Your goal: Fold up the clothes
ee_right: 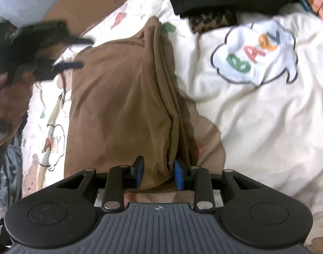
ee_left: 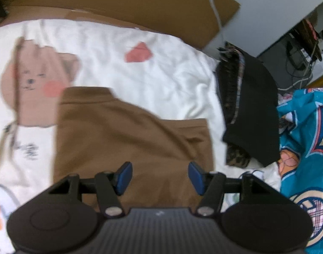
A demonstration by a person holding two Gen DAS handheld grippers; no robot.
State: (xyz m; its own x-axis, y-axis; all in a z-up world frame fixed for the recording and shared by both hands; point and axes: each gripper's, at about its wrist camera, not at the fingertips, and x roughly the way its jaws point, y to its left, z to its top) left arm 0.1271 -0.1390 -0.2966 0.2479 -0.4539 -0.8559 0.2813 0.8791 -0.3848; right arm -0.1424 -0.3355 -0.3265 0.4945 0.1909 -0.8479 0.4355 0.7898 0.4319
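A: How many claws?
B: Two. The left claw hangs released above the one brown garment, nothing between its pads.
A: And the right claw?
B: Parted around a bunched ridge of that garment; I cannot tell whether it presses.
A: Beyond?
B: One cartoon-print bedsheet, one black garment, one teal garment

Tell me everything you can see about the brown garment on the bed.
The brown garment is plain, soft-looking tan-brown knit, already folded into a rough rectangle lying flat on the white cartoon-print bedsheet. In the right wrist view a thick ridge of stacked layers runs along its right side. The right gripper straddles that ridge's near end, pads apparently not pressing. The left gripper hangs open above it, touching nothing. A black garment lies apart, to the right.
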